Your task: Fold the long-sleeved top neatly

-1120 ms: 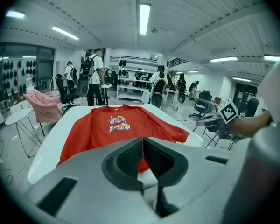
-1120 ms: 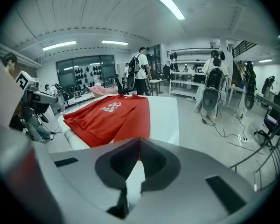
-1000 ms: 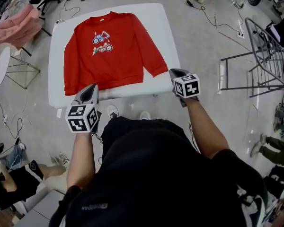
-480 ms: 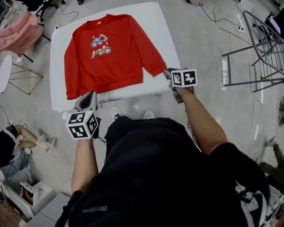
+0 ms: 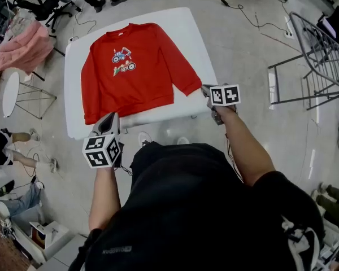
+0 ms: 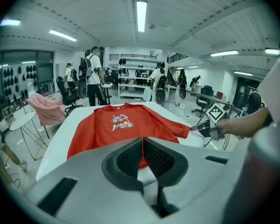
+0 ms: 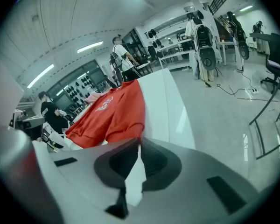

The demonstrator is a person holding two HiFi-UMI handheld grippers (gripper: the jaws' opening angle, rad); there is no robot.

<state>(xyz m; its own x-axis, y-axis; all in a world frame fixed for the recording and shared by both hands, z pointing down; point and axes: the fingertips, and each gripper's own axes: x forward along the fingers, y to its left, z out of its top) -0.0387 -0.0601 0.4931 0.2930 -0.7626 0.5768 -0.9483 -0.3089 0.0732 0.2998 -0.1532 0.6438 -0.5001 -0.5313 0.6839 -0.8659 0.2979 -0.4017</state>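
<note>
A grey polished floor (image 5: 248, 49) fills a busy workshop, where a bare metal rack (image 5: 311, 55) stands at the right and a pink garment (image 5: 25, 44) lies heaped at the left. On a white rectangular table (image 5: 195, 33) a red long-sleeved top (image 5: 141, 75) lies flat and face up, collar away, both sleeves angled down its sides, a small vehicle print (image 5: 122, 60) on the chest. The person's black shirt (image 5: 186, 208) hides the floor below the table. The left gripper (image 5: 112, 117), its ribbed dark pads pressed together on nothing, sits at the table's near edge, just short of the hem. The right gripper (image 5: 205, 88) has just been closing its jaws and pinches the edge of the right sleeve's ribbed cuff (image 5: 191, 88), though how much cloth is caught is hard to make out.
</note>
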